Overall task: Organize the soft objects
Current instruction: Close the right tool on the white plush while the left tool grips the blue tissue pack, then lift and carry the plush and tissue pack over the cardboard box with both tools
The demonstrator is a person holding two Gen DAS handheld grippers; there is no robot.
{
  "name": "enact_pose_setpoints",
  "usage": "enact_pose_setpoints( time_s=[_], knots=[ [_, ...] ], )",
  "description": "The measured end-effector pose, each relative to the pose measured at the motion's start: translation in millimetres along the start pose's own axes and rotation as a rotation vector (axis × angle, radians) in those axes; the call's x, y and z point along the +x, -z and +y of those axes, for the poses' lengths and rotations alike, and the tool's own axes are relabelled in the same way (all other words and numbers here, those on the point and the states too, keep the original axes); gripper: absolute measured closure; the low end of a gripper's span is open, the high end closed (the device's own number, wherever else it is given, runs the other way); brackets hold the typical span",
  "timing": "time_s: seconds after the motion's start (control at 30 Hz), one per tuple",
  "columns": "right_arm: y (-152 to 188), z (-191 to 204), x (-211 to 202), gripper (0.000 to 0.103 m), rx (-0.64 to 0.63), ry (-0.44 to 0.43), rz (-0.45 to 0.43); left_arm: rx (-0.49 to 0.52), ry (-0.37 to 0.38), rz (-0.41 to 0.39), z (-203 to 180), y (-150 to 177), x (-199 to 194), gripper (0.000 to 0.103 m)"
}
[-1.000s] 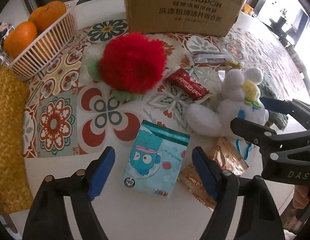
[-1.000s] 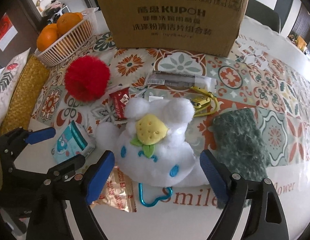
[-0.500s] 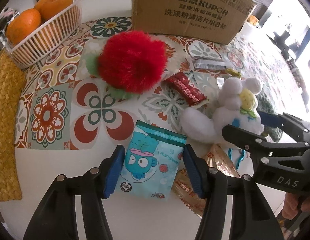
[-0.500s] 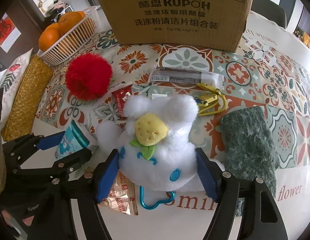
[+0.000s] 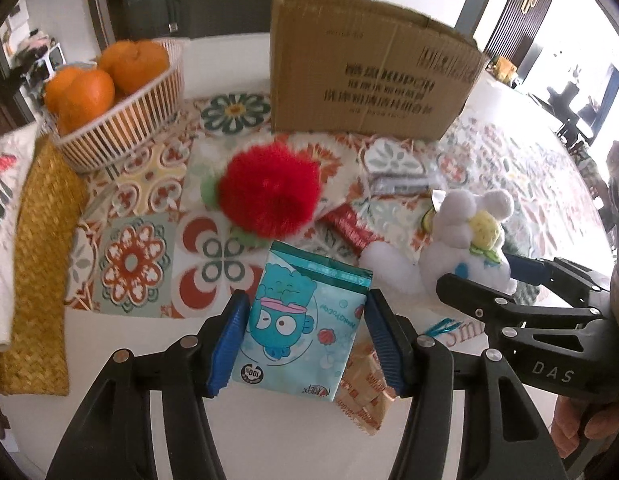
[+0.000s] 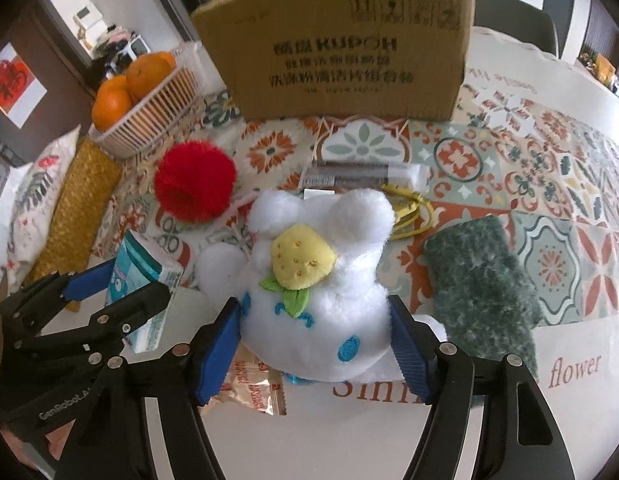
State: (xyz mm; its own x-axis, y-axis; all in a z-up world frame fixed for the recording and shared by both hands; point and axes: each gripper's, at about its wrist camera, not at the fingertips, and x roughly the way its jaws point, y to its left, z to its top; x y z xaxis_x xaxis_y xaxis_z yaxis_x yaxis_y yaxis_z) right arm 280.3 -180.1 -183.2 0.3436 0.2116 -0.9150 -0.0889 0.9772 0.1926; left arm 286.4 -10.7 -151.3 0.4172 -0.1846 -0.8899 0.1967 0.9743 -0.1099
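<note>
The left tongs (image 5: 305, 340) are clamped on a blue tissue pack (image 5: 299, 322) printed with a cartoon fish, their blue pads pressing its two sides. The right tongs (image 6: 315, 344) grip a white plush toy (image 6: 317, 280) with a yellow strawberry on its head, the pads sunk into its body; their jaws have just been closing onto it. In the right wrist view the left tongs and their pack sit just left of the right tongs.

Just below both pairs of tongs lie orange-gold snack sachets (image 6: 253, 386) on the tabletop (image 5: 269, 432); how many I cannot tell. One dark green fuzzy cloth (image 6: 481, 292) lies right of the right tongs. Beyond the left tongs sit one red pompom (image 5: 271, 190) and one red wrapper (image 5: 347, 226). Beyond the plush lie one clear-wrapped packet (image 6: 361, 174) and a yellow cord (image 6: 409, 214).

Farther off, one white slatted basket (image 5: 121, 128) at far left holds oranges (image 5: 89, 94), at least three showing. One cardboard box (image 6: 345, 48) stands at the back; its inside is hidden. A woven yellow mat (image 5: 37, 264) lies along the left edge.

The tabletop is white, covered by a cloth with coloured tile patterns (image 6: 529, 168). Behind are dark doors and bright windows.
</note>
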Motion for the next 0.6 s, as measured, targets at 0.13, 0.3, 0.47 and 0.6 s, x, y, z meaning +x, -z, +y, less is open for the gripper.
enact_pose_setpoints(
  time_s=[0.13, 0.3, 0.47, 0.6],
  knots=[
    [-4.4, 0.5, -18.8, 0.032, 0.009, 0.012, -0.049, 0.011, -0.006, -0.050, -3.4, -9.8, -15.6, 0.045],
    [-12.9, 2.7, -41.8, 0.032, 0.009, 0.026, -0.112, 0.016, 0.001, -0.107, -10.1, -22.8, -34.9, 0.045],
    [-22.7, 3.6, -64.7, 0.032, 0.011, 0.034, -0.178, 0.019, 0.017, -0.155, -14.5, -37.6, -51.7, 0.045],
    [-31.4, 2.2, -79.5, 0.032, 0.020, 0.034, -0.214, 0.029, 0.023, -0.187, -18.8, -49.4, -61.4, 0.045]
  ],
)
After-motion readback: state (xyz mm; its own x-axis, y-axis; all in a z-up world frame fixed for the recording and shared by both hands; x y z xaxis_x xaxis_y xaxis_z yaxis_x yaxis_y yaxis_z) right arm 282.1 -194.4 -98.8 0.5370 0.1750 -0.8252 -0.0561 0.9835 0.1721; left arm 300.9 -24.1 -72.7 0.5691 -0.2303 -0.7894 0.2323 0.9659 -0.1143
